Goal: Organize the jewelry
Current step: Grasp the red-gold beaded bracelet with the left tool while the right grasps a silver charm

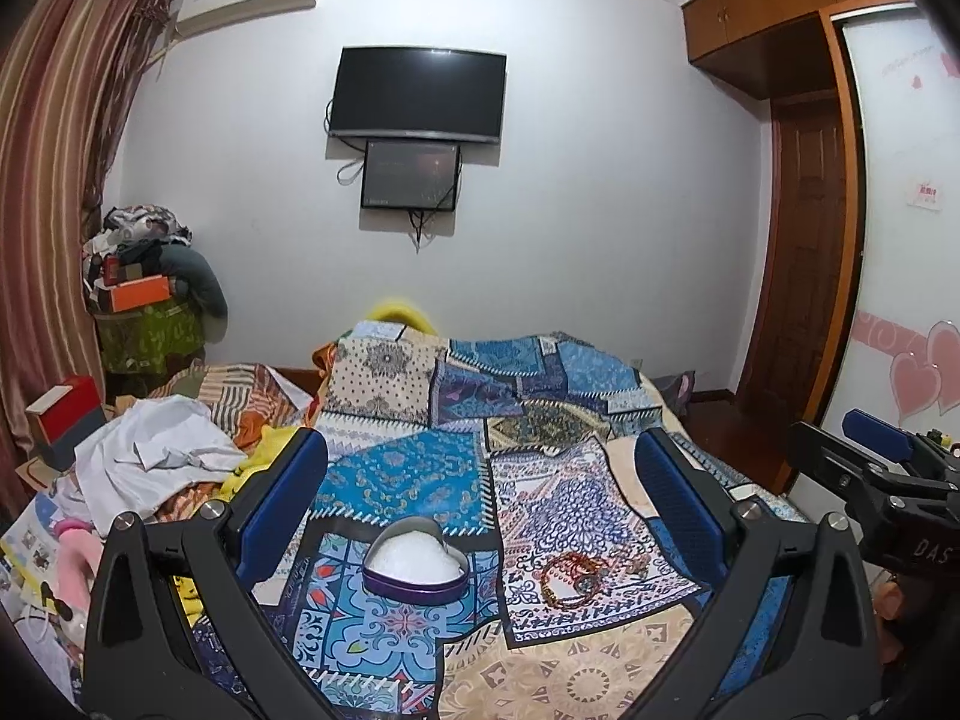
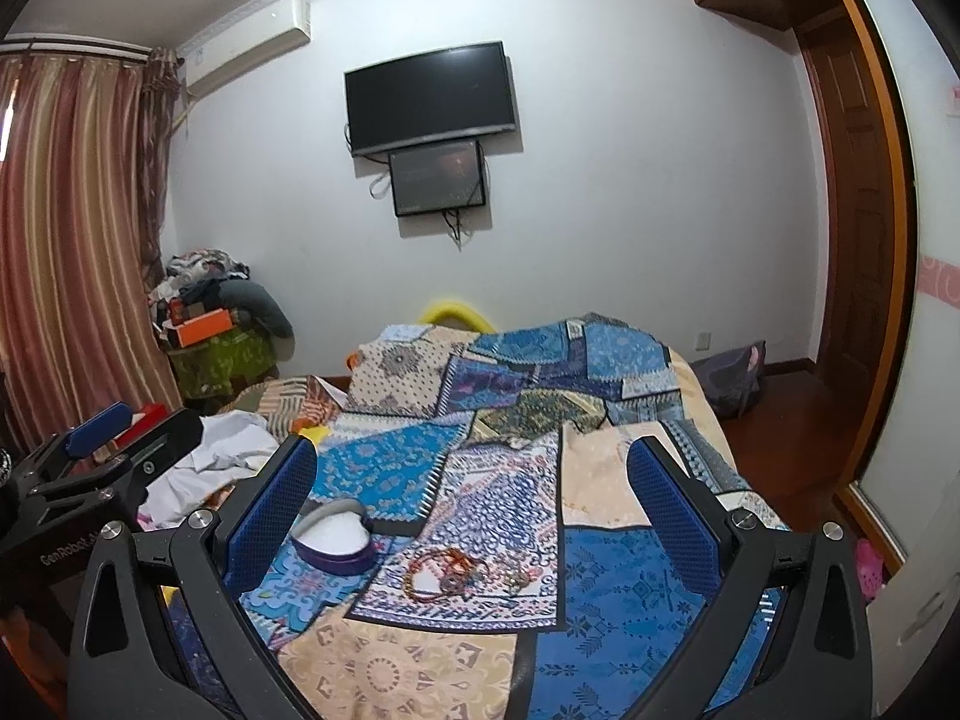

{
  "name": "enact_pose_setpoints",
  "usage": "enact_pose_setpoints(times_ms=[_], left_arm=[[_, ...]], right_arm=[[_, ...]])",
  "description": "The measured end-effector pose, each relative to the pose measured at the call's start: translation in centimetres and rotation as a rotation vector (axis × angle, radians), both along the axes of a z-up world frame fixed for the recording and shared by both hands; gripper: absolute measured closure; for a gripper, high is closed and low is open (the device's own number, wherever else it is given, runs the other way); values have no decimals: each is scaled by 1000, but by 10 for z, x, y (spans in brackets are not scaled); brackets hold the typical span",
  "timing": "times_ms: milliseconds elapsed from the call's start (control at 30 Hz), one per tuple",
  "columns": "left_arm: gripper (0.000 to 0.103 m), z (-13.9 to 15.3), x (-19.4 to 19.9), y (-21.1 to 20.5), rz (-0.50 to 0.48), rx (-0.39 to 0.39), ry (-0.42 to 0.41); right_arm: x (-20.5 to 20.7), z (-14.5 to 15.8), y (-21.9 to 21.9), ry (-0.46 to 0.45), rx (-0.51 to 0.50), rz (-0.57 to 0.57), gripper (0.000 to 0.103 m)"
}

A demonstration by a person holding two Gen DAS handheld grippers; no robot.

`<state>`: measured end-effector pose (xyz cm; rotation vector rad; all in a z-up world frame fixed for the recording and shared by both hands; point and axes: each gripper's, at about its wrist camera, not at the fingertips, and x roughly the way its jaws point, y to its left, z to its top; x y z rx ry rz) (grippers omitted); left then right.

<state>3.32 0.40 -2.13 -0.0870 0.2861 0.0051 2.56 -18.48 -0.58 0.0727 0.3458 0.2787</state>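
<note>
The left tool (image 1: 480, 498) is wide apart and grips nothing. The right tool (image 2: 474, 495) is wide apart too, with nothing in it. Both hang above the bed (image 2: 624, 588), side by side, pointing the same way. I think they are held up like this to get a good look before picking anything up.

Closest on the patchwork cover (image 1: 408, 474) is a heart-shaped box (image 1: 416, 567). It is purple on the outside, white inside, and has no lid on. It sits right in front of the left tool, so it seems to be the place where things should go.

Just beside the box, not touching it, lies the jewelry (image 2: 465, 570). It is a little heap of bead bracelets, tangled together on a blue and white patch. It lies nearer the right tool, so that one looks best for grabbing. The beads are small and mixed up, so more than one may come up at once.

Nothing sits between the tools and the heap. The cover is soft and bumpy, which may make pinching harder.

Farther to the left is a crumpled white cloth (image 1: 156, 450) and a red box (image 1: 63, 414). They are well apart from the jewelry.

Far back is a pile of clothes (image 2: 210, 312), striped curtains (image 2: 66, 240), and a dark TV (image 1: 417, 93) on the wall.
</note>
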Motion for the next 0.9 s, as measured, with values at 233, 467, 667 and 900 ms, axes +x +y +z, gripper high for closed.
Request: enact_pose_setpoints(times_ms=[233,467,667,900], left_arm=[[0,-35,40,3,12,-11,134],[0,-87,78,-2,-34,2,315],[1,-125,101,-16,-112,1,432],[27,-149,118,-29,-190,-27,513]], right_arm=[[35,-36,-10,126,-47,-44,0],[64,-79,-22,272,-108,-69,0],[77,-103,-30,382,-119,-44,0],[90,-121,-24,430,-109,27,14]])
